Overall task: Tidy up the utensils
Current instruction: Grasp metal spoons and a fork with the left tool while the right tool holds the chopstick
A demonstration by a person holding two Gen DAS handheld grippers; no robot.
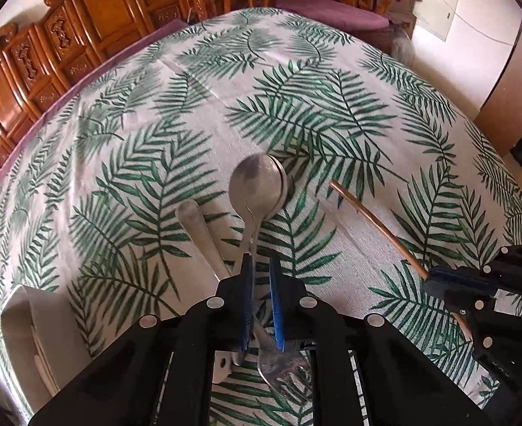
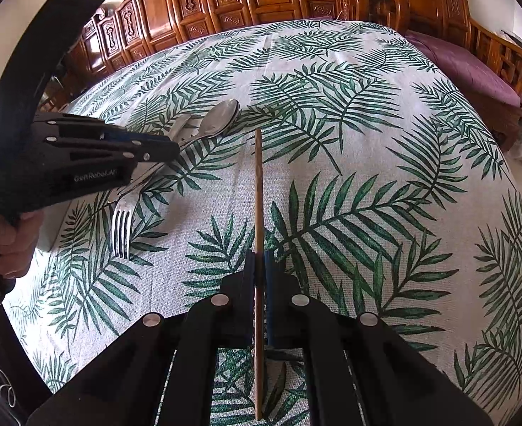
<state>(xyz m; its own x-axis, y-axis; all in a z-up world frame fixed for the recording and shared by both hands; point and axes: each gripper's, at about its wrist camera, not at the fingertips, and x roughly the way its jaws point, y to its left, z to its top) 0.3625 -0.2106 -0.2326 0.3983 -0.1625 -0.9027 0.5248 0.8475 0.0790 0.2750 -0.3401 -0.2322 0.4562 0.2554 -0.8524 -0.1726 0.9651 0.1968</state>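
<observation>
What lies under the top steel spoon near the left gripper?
A second spoon's rim peeks out beneath the top steel spoon, nested with it. Below both is the palm-leaf tablecloth. The left gripper covers where their handles end.

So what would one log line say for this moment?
left gripper: closing around spoon handles | right gripper: shut on chopstick | fork: on tablecloth

hidden: fork (image 1: 282,365) handle passes behind left gripper (image 1: 261,269) pads | contact: whether pads press spoon (image 1: 257,184) stem cannot be told | chopstick (image 2: 258,213) lower end cut by right-wrist frame edge
</observation>
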